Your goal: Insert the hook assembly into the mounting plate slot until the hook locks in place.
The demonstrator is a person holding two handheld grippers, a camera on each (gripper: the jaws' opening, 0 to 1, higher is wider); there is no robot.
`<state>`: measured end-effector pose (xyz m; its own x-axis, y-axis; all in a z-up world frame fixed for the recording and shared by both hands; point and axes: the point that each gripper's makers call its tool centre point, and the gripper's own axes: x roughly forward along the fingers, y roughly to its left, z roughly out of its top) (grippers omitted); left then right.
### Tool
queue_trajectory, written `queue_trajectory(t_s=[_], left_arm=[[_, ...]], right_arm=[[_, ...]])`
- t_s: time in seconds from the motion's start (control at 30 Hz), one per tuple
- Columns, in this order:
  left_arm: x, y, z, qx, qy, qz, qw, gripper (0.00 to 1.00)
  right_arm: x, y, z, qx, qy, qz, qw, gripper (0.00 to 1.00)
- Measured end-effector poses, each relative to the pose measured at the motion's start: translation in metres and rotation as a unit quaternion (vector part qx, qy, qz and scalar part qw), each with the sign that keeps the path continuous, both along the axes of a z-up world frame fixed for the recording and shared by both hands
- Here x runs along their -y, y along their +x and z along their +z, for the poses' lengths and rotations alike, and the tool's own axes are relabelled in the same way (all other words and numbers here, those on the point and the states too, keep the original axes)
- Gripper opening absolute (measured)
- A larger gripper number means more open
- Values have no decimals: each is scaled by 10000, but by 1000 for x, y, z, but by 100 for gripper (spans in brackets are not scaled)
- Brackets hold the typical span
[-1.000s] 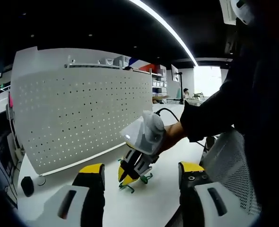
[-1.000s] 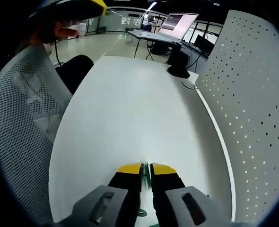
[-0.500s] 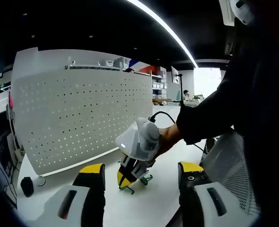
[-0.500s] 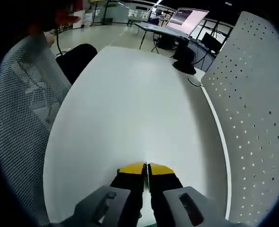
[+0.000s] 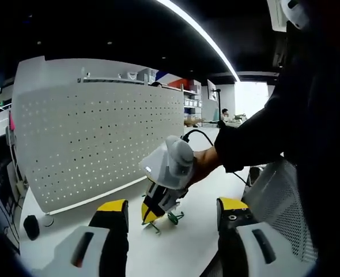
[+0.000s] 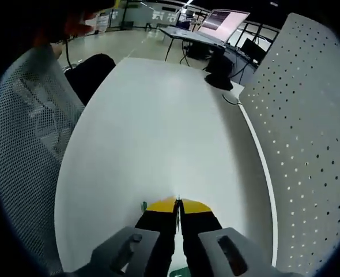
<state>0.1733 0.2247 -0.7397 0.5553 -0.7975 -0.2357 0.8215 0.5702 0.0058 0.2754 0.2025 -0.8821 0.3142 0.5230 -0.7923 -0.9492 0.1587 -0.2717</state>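
Your right hand-held gripper (image 5: 153, 211) reaches into the left gripper view from the right, held by your hand (image 5: 203, 164), its yellow-tipped jaws pinched together on the green hook assembly (image 5: 169, 218). The hook hangs at the jaw tips just above the white worktop (image 5: 181, 242), with green prongs poking out on either side of the jaws. It sits near the foot of the white perforated mounting plate (image 5: 95, 144), which stands upright along the far edge of the worktop, but apart from it. In the right gripper view the same gripper (image 6: 178, 205) shows its jaws closed to a thin seam, with a sliver of green at the left tip that looks like the hook, though it is too small to be sure. Your left hand-held gripper (image 5: 173, 209) has its jaws spread wide apart, holding nothing. A mesh chair back (image 6: 26, 150) stands at the worktop's near side.
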Motion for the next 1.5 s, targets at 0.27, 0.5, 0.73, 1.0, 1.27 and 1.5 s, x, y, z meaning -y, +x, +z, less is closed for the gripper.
queue_trajectory(t_s=[0.27, 0.5, 0.73, 1.0, 1.27, 1.5], left_arm=[[0, 0, -2, -25, 43, -12, 10000, 63], [-1, 0, -3, -69, 34, 4, 10000, 61], [-1, 1, -2, -92, 11, 41, 9999, 58], [-2, 2, -4, -191, 41, 117, 9997, 51], [-9, 9, 4, 169, 178, 418, 9988, 47], [-13, 18, 9, 249, 224, 775, 9964, 43]], right_arm=[[9, 0, 9, 52, 149, -219, 9996, 0], [11, 1, 39, 88, 735, -602, 9954, 0], [10, -1, 78, 135, 1357, -957, 9860, 0], [7, -5, 117, 37, 2044, -1335, 9697, 0], [-1, -19, 134, -175, 2586, -1578, 9528, 0], [-11, -29, 154, -372, 3017, -1685, 9377, 0]])
